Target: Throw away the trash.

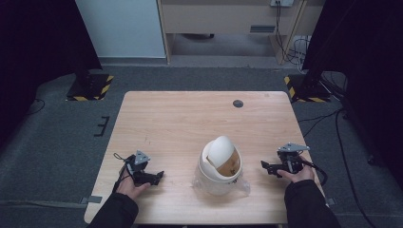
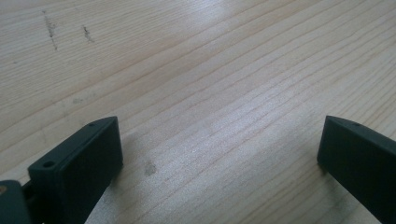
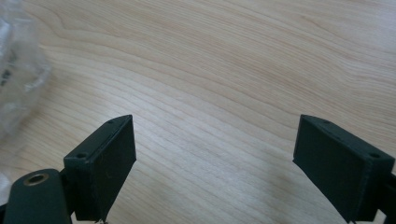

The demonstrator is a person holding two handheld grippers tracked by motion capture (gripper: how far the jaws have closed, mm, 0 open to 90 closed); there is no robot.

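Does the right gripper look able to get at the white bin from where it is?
Probably yes: the right gripper is open, and bare table lies between it and the white bin.

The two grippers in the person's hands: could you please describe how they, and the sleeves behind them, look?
Both are small black devices. The left gripper and the right gripper each carry a grey three-cornered plate on top and trail a thin black cable. In the gripper views, each has two flat, blocky black jaws with small screw holes along the edges. The person wears dark sleeves that reach the wrists.
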